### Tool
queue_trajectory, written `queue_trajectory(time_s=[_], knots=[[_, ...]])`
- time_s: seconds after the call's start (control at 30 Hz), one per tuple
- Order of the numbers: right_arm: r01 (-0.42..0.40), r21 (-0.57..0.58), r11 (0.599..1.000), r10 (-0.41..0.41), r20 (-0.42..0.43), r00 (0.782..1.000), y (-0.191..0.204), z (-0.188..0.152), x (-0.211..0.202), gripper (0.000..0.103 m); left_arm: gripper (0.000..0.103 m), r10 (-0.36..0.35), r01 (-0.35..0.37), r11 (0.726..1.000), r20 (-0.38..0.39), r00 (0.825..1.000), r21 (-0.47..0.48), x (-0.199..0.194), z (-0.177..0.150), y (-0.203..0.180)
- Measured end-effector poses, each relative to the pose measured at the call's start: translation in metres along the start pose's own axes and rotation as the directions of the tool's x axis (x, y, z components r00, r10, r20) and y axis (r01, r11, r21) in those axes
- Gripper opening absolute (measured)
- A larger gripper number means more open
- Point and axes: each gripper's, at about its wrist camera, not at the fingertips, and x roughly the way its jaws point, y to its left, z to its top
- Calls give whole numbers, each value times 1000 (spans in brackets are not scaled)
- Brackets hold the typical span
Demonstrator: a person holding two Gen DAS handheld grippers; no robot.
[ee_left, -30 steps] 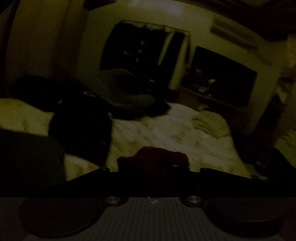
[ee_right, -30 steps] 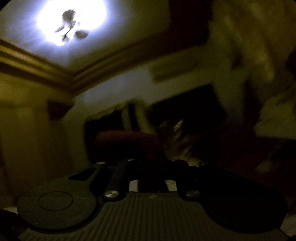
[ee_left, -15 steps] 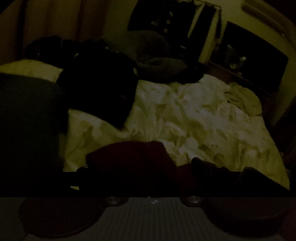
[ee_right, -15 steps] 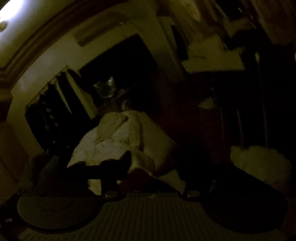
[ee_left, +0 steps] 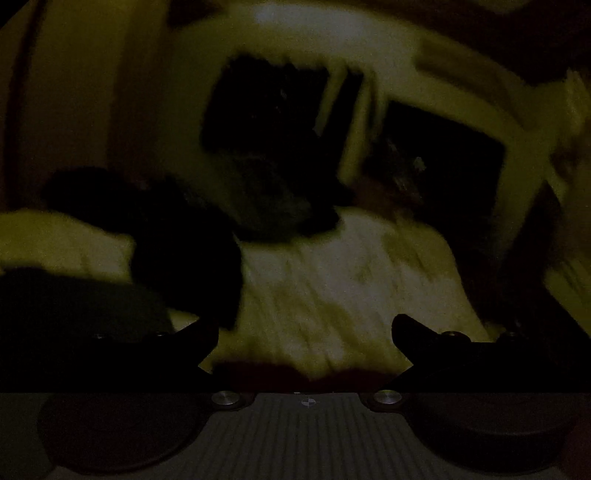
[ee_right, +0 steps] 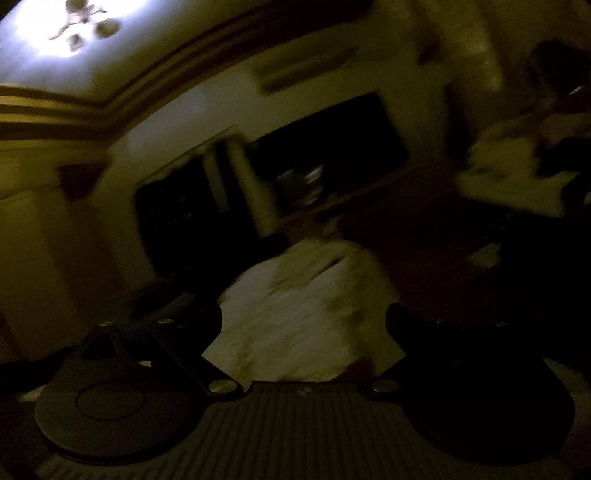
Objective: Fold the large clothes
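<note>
The room is dim and both views are blurred. A dark red garment lies low on the bed just below my left gripper, whose jaws stand wide open with nothing between them. In the right wrist view my right gripper is opening, with only the pale bed cover showing in the gap. A small bit of dark red cloth shows by the base of its right finger. A pile of dark clothes lies on the bed to the left.
The bed cover is pale with a leaf pattern. More dark clothing is heaped at the far end. Behind the bed stand a dark window and a dark shelf unit. A ceiling lamp glows at upper left.
Both grippers held the dark red garment a second ago; both have spread apart and it has dropped out of their jaws. Both views swung down towards the bed, then back up.
</note>
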Motion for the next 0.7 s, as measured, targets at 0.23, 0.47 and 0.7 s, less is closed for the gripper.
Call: queue_trajectory(time_s=[0.23,0.47,0.7], knots=[[-104,38,994,108,-128,986,21,-22,2,98,103,36,-5,991,-229,973,133,54,-81,-33],[-60,55,997,68,-151,986,24,-33,-10,98,74,180,-141,976,-243,953,167,99,-89,-24],[45,58,997,-34,-184,982,5,-48,3,97,78,369,-376,916,69,927,139,58,-7,-2]])
